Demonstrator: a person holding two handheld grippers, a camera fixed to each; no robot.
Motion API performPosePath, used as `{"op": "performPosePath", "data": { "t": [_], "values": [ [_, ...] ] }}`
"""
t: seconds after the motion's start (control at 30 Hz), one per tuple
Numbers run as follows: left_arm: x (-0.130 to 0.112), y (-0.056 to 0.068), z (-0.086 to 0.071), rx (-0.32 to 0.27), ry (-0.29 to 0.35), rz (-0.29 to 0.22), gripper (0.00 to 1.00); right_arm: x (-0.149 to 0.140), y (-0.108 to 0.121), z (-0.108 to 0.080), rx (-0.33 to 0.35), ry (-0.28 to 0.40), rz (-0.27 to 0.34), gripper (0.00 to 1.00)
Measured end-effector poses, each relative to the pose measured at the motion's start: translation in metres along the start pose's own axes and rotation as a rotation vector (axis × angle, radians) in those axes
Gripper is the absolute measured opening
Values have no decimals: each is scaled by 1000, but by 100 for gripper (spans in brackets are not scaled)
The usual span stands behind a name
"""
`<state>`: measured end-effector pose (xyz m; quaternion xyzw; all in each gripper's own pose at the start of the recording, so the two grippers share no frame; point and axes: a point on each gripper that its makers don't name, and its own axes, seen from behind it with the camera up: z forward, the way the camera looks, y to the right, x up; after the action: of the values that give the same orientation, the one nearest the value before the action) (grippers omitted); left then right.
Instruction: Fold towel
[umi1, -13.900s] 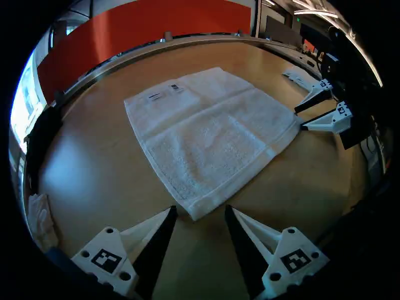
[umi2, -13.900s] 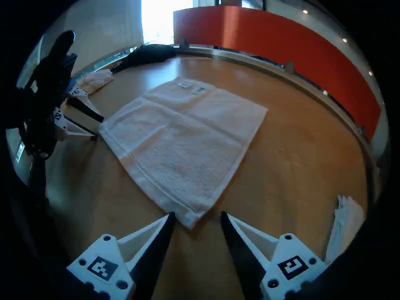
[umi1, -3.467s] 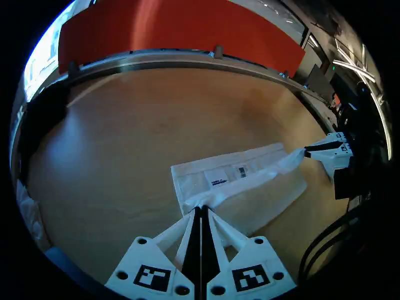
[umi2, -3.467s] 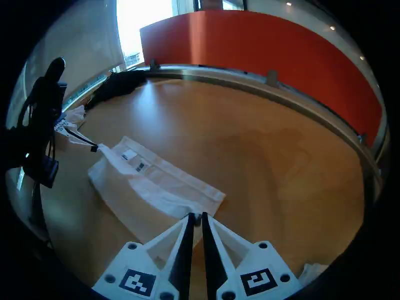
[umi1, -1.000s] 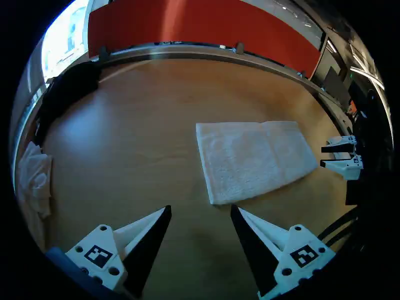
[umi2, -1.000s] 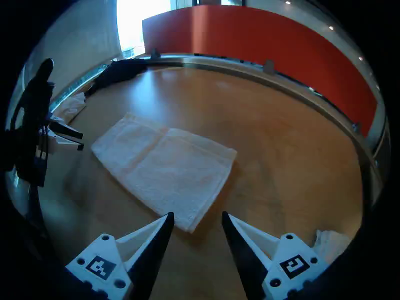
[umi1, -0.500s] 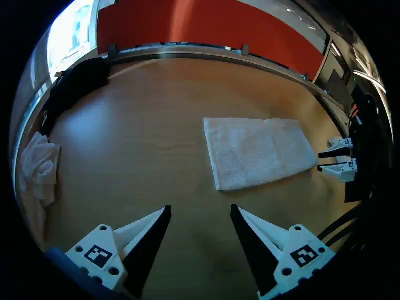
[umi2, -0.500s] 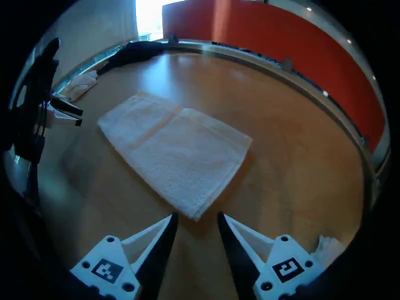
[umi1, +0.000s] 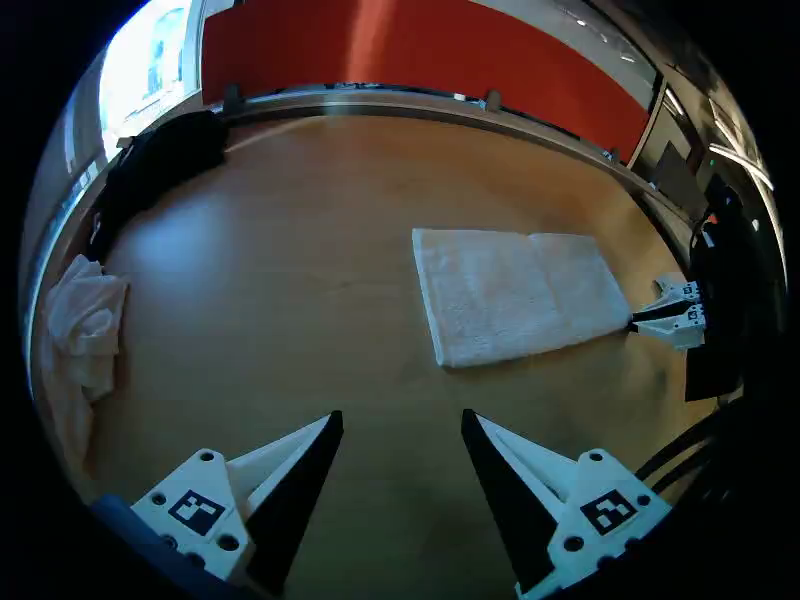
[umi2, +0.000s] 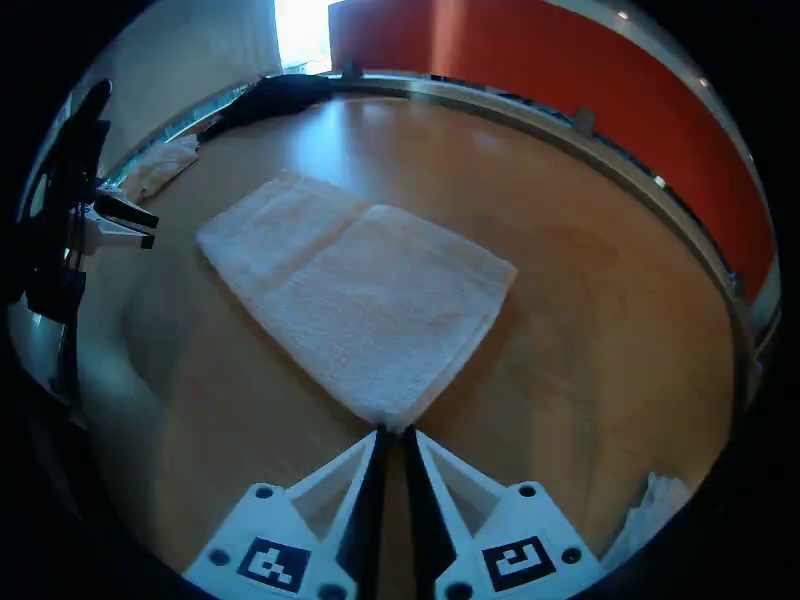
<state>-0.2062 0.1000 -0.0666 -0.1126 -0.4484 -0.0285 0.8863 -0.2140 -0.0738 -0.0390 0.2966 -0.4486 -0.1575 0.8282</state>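
At 6 o'clock in the left gripper view, we find the left gripper (umi1: 400, 415), fingers wide apart over the wooden table (umi1: 270, 280). The folded towel (umi1: 515, 295) lies flat toward 3 o'clock. The right gripper (umi2: 393, 432) — fingers together — clamps the towel's near corner at 6 o'clock in the right gripper view.

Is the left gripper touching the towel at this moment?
Apart. The left gripper view shows the left gripper open, with bare table between its fingertips and the near edge of the towel.
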Motion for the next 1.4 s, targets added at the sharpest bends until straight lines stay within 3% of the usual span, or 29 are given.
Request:
{"op": "performPosePath", "data": {
  "t": [0.3,0.57,1.17,1.4],
  "values": [
    [-2,3,-6,-6,2,-8,87,5,-4,-4,4,13,-15,3],
    [-5,5,-14,-6,7,-18,87,26,-3,-13,-5,52,-40,3],
    [-2,15,-34,-14,39,-58,88,126,-16,-43,-24,183,-216,3],
    [-2,15,-38,-14,45,-59,87,140,-22,-45,-18,192,-251,3]
  ]
}}
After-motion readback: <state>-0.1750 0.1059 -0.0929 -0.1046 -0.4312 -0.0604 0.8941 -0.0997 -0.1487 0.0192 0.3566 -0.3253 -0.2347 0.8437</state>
